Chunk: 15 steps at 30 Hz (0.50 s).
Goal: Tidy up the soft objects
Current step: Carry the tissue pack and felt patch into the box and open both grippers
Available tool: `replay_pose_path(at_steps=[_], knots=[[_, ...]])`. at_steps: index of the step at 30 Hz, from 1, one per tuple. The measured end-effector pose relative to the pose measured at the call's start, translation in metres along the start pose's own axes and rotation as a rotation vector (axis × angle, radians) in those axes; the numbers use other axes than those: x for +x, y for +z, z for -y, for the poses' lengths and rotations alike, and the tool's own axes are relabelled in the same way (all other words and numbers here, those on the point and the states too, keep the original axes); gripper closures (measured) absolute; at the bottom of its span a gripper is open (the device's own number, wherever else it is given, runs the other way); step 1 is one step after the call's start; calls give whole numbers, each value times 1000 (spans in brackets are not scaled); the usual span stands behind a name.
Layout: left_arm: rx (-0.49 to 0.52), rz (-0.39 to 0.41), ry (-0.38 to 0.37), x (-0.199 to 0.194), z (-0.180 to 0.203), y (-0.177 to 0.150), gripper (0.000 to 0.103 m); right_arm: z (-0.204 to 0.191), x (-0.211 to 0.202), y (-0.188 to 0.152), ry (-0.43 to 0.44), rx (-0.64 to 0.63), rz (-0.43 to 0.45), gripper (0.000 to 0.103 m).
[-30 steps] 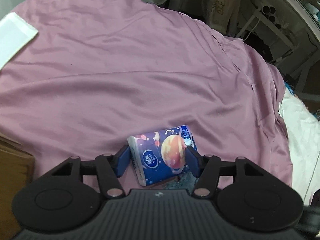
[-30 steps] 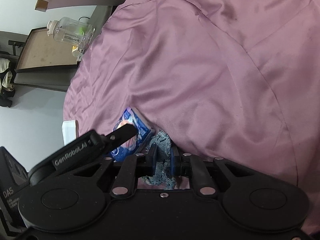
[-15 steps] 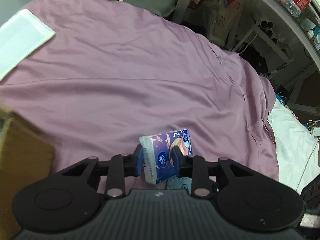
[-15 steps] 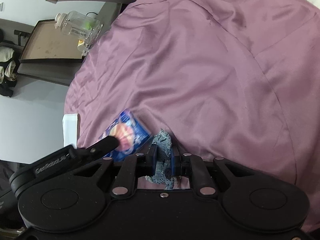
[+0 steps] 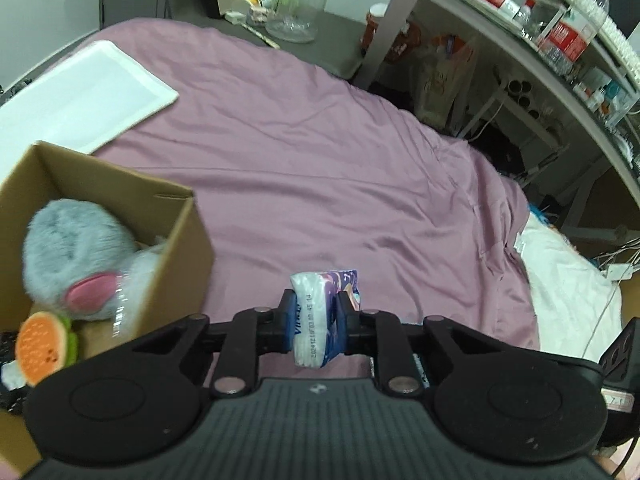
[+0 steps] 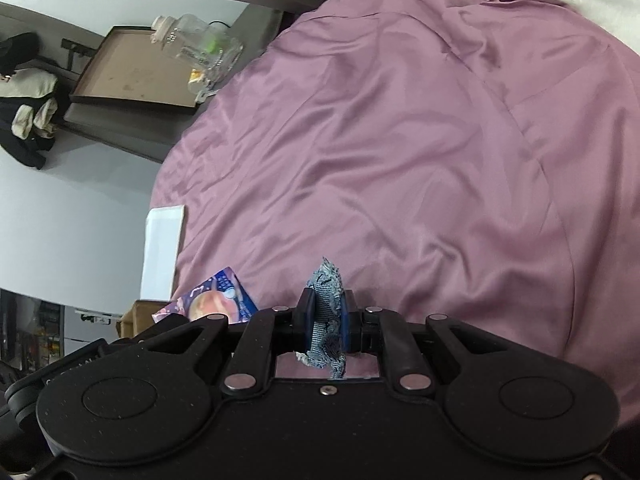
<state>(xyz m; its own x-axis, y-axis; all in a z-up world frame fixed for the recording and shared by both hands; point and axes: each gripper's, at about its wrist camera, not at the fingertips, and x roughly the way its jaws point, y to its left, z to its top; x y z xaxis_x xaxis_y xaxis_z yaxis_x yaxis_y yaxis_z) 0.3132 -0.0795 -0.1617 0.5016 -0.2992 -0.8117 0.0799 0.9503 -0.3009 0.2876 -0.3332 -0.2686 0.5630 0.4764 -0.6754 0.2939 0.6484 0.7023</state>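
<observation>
My left gripper [image 5: 316,318] is shut on a blue tissue pack [image 5: 322,312] with a planet print, held above the purple bedsheet [image 5: 320,168]. The same tissue pack [image 6: 212,302] shows at the lower left of the right wrist view. My right gripper [image 6: 326,320] is shut on a small piece of frayed denim cloth [image 6: 326,316]. An open cardboard box [image 5: 176,248] stands at the left, just left of the left gripper. Inside it lie a grey plush toy [image 5: 76,248] with a pink ear and an orange slice-shaped soft toy [image 5: 40,344].
A white flat board [image 5: 80,96] lies on the sheet beyond the box. A glass jar [image 5: 298,4] stands on a dark surface behind the bed. Cluttered shelves [image 5: 560,40] line the right side. White bedding [image 5: 568,280] shows past the sheet's right edge.
The left gripper has lifted the tissue pack off the sheet and swung left, bringing the cardboard box and its toys into view. The right gripper has risen with the denim cloth.
</observation>
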Motion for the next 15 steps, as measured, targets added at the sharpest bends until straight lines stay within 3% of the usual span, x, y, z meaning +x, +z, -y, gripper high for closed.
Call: replay_pose_path(at_steps=[6, 15], knots=[[-18, 51, -10, -32, -14, -4, 84, -15, -20, -9, 36, 6, 3, 90], [-50, 121, -22, -69, -37, -12, 84, -53, -50, -21, 8, -102, 83, 90]])
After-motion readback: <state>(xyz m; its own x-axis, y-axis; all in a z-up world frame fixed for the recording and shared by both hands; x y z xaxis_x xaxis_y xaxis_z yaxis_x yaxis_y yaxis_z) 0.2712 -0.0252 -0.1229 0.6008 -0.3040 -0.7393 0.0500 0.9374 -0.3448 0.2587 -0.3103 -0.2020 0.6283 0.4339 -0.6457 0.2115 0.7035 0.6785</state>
